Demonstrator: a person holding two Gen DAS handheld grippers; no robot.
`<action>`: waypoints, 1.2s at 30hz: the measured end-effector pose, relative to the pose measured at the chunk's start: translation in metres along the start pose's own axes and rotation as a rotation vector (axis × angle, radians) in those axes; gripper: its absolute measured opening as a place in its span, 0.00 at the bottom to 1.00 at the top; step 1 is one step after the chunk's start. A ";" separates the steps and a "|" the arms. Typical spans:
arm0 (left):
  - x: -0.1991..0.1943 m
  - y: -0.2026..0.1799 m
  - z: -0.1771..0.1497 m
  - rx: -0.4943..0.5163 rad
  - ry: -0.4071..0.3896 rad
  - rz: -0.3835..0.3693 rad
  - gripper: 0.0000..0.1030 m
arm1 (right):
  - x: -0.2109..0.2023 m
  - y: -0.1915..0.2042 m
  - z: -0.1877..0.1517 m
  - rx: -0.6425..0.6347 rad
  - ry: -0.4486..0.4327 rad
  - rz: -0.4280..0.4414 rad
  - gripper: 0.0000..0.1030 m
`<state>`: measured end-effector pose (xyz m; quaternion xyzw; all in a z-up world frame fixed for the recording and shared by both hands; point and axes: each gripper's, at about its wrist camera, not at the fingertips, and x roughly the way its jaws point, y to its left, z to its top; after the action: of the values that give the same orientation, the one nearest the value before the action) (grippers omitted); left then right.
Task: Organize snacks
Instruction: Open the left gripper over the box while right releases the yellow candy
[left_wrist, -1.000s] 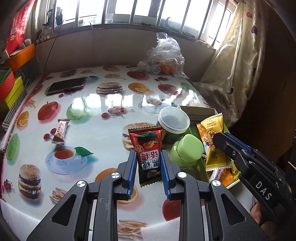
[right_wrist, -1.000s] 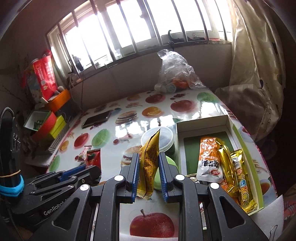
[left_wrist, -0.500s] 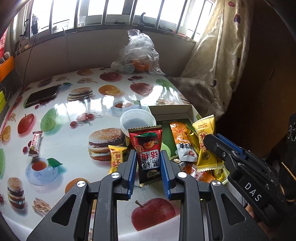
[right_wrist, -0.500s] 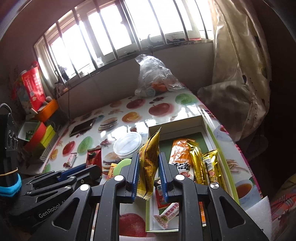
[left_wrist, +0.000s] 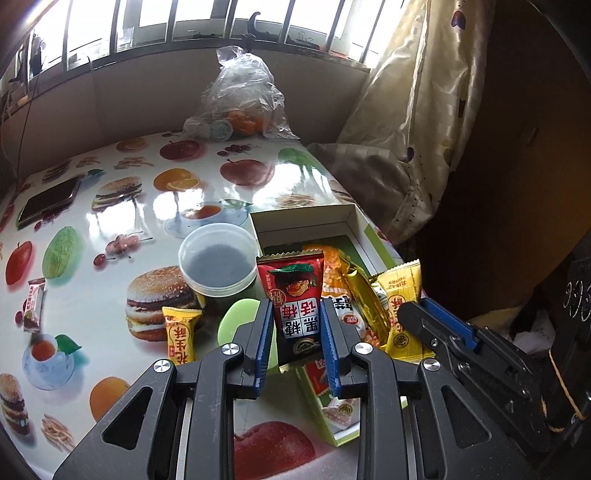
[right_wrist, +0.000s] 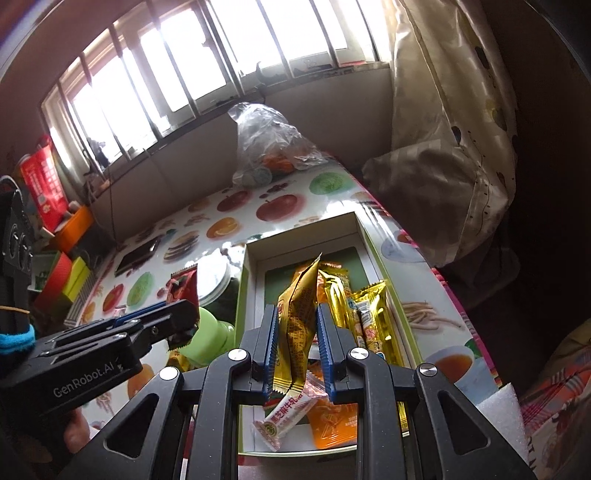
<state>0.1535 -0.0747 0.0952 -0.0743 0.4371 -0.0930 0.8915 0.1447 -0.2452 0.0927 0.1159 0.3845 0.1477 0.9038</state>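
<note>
A red plum-candy packet (left_wrist: 297, 299) stands upright, pinched between blue pads. A yellow snack packet (right_wrist: 298, 325) hangs edge-on above the open box (right_wrist: 255, 254), where gold, orange and white wrappers lie lengthwise.

A lived-in room at home.
A food-print tablecloth (left_wrist: 110, 229), patterned curtain (left_wrist: 417, 110) and barred window (right_wrist: 207, 62) showed it.

Barred window (right_wrist: 207, 74) glares bright across the top; cream curtain (left_wrist: 417, 122) hangs upper right; right side too dark to read.
</note>
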 end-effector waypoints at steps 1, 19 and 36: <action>0.003 -0.002 0.001 0.001 0.004 -0.003 0.25 | 0.001 -0.002 -0.001 0.004 0.004 -0.001 0.19; 0.049 -0.030 0.001 0.060 0.083 0.014 0.25 | 0.018 -0.029 -0.022 0.026 0.066 -0.041 0.19; 0.064 -0.035 -0.003 0.078 0.127 0.029 0.26 | 0.020 -0.026 -0.027 -0.012 0.069 -0.036 0.22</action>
<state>0.1864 -0.1232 0.0516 -0.0272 0.4900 -0.1018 0.8654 0.1431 -0.2593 0.0532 0.0985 0.4167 0.1377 0.8932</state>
